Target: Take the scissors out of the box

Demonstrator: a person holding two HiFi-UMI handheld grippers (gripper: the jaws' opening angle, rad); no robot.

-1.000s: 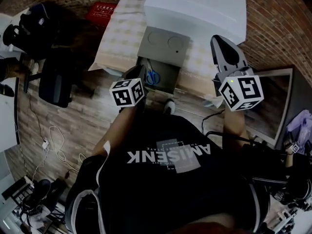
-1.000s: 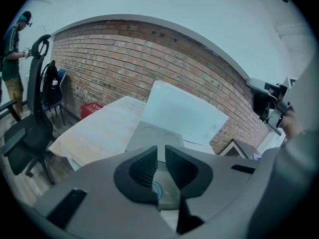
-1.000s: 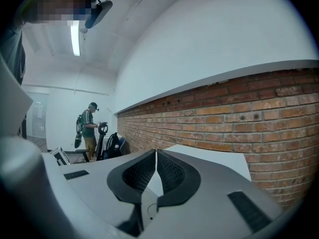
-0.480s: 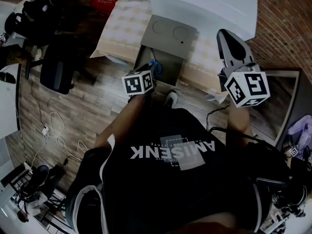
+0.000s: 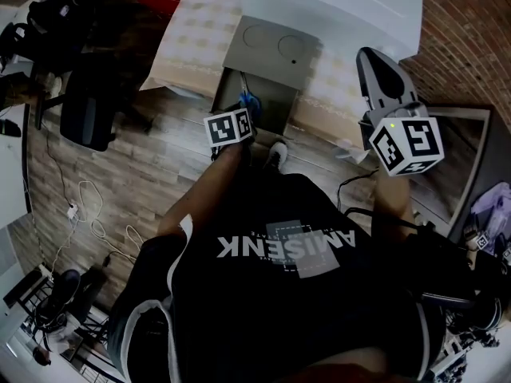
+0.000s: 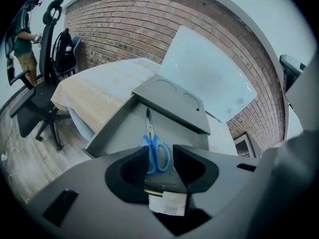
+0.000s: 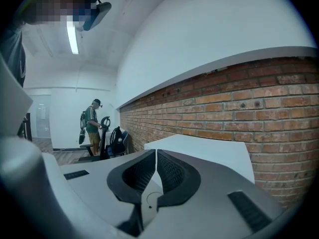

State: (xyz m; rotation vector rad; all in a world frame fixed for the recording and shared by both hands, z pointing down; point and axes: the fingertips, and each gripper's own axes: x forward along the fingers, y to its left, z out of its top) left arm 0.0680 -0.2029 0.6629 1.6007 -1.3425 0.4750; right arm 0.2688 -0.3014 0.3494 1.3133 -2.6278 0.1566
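A grey box point(image 5: 275, 106) stands open at the table's near edge, its lid point(image 5: 271, 50) tipped back. Inside lie the scissors point(image 5: 249, 100) with blue handles, blades pointing away from me. My left gripper point(image 5: 242, 108) reaches steeply down into the box mouth. In the left gripper view its jaws have just been opening, and the left gripper point(image 6: 157, 151) now stands open with the scissors' point(image 6: 160, 156) handles showing in the gap, no pad pressing on them. My right gripper point(image 5: 374, 58) hovers to the right of the box, and in its own view the right gripper point(image 7: 156, 158) is shut on nothing.
The table point(image 5: 200, 38) wears a checked cloth. A white board point(image 5: 335, 2) leans behind the box against a brick wall point(image 6: 124, 29). An office chair point(image 5: 88, 110) stands left on the wooden floor. A framed panel point(image 5: 459, 166) lies right. A person point(image 6: 22, 39) stands far off.
My left gripper has sunk and moved forward to the box mouth, over the scissors. The right gripper has stayed almost where it was.
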